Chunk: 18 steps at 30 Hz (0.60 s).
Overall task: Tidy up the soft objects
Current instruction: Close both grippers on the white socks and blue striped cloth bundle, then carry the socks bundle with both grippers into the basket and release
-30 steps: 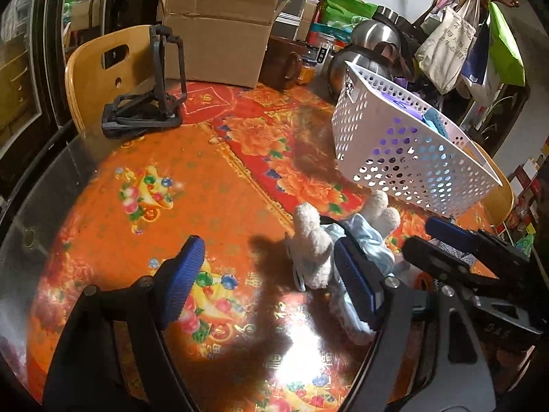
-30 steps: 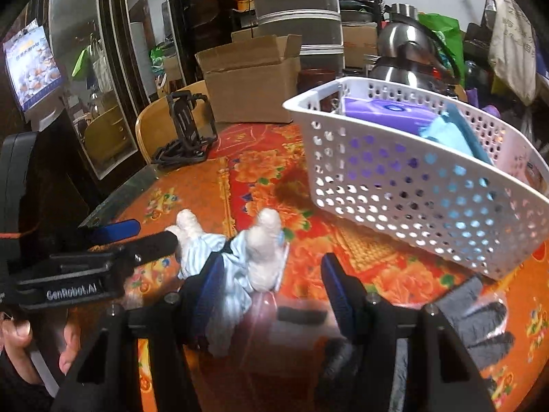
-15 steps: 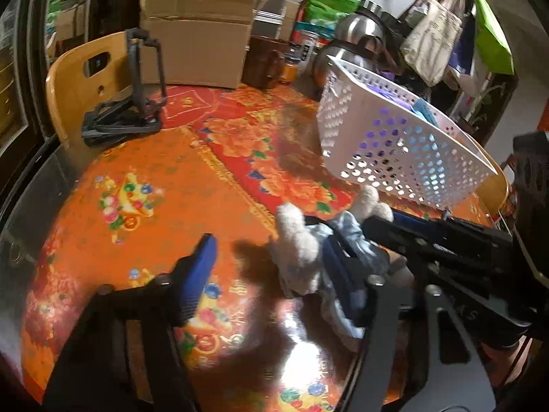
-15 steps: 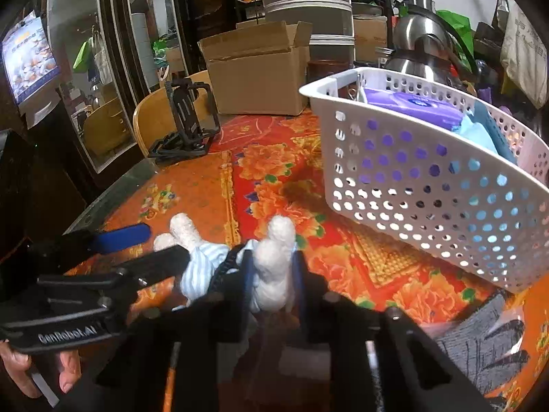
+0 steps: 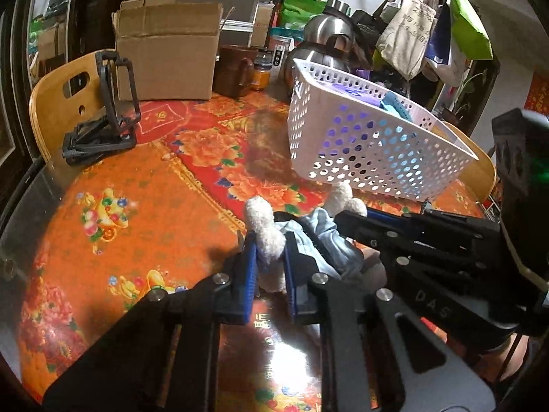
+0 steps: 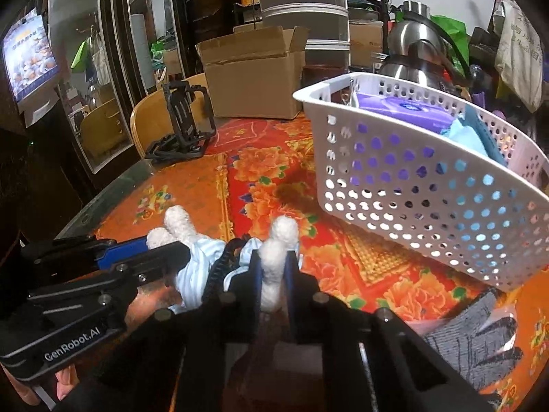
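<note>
Two grippers hold the same soft toy (image 5: pixel 302 240), a white plush animal in pale blue striped clothes, which lies on the orange flowered worktop (image 5: pixel 137 206) just on the near side of the white perforated basket (image 5: pixel 370 151). The left gripper (image 5: pixel 269 267) has its blue-padded fingers almost closed on one white fluffy limb, and the right gripper (image 6: pixel 272 274) has its fingers pressed in the same way on another white limb, so each one pinches plush and the body hangs slack between them. The step in hand seems to be the lift of the toy into the basket. To do it well, I think both grippers should rise together at the same speed, because an uneven pull can stretch a limb or let it slip out of the pads. The toy must go clearly above the near rim of the basket before it travels far and to the right. Inside the basket a purple pack (image 6: pixel 401 113) and a light blue cloth (image 6: pixel 459 137) already take space, so the free part looks better for the drop. One grey knitted glove (image 6: pixel 473 340) lies on the worktop at the near right, probably waiting for its turn. At the far left a black folding stand (image 5: pixel 103 127), a cardboard box (image 5: pixel 168 58) and a brown mug (image 5: pixel 236 72) stand well apart and do not block the way.
</note>
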### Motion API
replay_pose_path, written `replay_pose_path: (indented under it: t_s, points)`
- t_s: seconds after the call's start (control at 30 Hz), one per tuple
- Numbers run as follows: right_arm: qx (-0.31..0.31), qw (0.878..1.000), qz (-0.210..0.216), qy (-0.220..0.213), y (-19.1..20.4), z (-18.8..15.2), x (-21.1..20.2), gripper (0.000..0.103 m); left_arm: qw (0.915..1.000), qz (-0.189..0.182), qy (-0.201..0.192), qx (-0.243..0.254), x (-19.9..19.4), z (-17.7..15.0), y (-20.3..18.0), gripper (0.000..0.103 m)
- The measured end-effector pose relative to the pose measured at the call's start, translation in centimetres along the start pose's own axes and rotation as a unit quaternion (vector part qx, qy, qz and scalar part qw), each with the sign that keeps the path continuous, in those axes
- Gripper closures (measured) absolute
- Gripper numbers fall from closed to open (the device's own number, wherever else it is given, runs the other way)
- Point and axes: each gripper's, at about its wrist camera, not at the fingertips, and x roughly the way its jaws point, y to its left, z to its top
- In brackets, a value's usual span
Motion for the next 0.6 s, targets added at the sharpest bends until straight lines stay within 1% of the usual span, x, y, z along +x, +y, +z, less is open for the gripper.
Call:
replay_pose_path:
  t_s: [0.3, 0.6]
  points:
    - [0.003, 1.000, -0.004, -0.018, -0.6, -0.3, -2.2, 0.093, 0.9998, -0.007, -0.013, 0.016, -1.7, 0.3, -1.4, 0.090]
    - [0.006, 0.999, -0.014, -0.052, -2.0, -0.3, -6.5, 0.093, 0.9983, -0.022, -0.032, 0.043, -4.1, 1.6, -4.5, 0.090]
